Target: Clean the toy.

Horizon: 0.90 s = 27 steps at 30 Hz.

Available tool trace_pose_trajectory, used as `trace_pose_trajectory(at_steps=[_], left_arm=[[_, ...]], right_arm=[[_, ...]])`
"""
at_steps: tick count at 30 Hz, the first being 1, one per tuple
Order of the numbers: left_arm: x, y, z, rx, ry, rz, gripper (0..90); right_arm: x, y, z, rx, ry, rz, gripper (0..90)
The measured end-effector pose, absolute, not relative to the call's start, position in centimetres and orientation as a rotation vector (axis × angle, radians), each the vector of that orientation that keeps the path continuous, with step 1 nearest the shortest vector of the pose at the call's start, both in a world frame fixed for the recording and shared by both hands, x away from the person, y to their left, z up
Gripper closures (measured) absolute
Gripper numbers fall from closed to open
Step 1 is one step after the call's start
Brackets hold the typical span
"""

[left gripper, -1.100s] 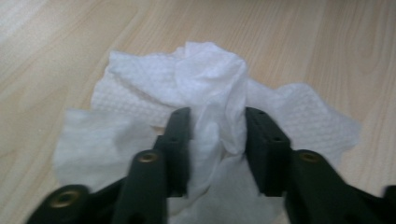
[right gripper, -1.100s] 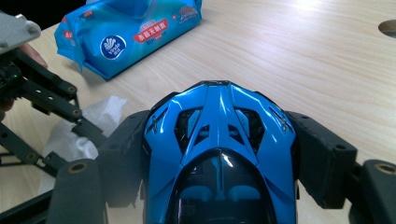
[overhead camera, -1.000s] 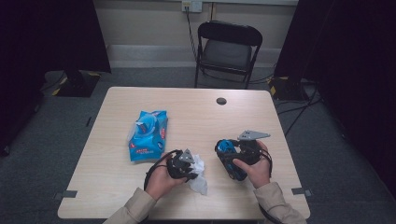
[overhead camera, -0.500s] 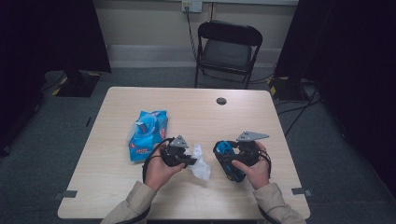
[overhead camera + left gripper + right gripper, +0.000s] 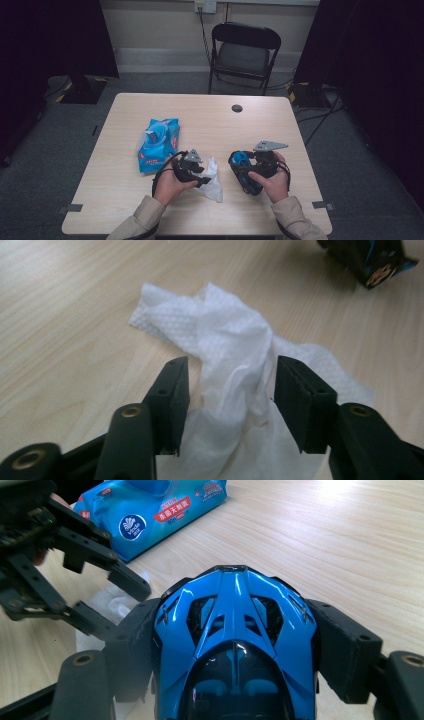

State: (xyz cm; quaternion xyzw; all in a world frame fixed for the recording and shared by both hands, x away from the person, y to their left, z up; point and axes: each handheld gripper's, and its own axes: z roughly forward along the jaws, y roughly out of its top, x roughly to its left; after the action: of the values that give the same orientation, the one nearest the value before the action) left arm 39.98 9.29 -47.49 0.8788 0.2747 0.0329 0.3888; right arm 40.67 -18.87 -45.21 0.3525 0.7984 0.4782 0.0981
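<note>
Both grippers sit low in the high view: my left gripper at lower centre-left, my right gripper to its right. Left jaws have just been opening and now stand apart around the crumpled white wipe, which lies on the table between them; the pads seem just clear of it, though the folds make that hard to judge. A second ago the wipe hung pinched in those jaws. My right gripper clamps the blue toy car, unchanged. Its view shows the car's roof and the blue wipe packet at upper left, detail the high view blurs.
</note>
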Motion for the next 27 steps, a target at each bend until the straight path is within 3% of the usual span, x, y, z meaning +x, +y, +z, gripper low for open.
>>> trace_pose_trajectory(at_steps=[5,15,18,19,20,27], left_arm=[[39.2,9.1,-46.6,2.227,0.640,0.064,48.3],[38.1,7.7,-48.7,2.345,0.560,0.044,48.4],[38.1,7.7,-48.8,2.361,0.541,0.079,54.6],[38.1,7.8,-48.6,2.374,0.536,0.081,71.1],[38.1,7.8,-48.5,2.386,0.559,0.062,74.3],[38.2,8.2,-48.3,2.367,0.583,0.062,82.6]], right_arm=[[40.7,-18.9,-45.2,1.048,2.358,1.419,26.5],[40.5,-18.4,-45.2,1.027,2.377,1.398,26.5],[40.5,-18.4,-45.2,1.027,2.373,1.401,26.5],[40.5,-18.5,-45.3,1.029,2.370,1.403,26.5],[40.5,-18.5,-45.3,1.029,2.372,1.402,26.5],[40.7,-17.7,-45.4,1.001,2.413,1.340,26.5]])
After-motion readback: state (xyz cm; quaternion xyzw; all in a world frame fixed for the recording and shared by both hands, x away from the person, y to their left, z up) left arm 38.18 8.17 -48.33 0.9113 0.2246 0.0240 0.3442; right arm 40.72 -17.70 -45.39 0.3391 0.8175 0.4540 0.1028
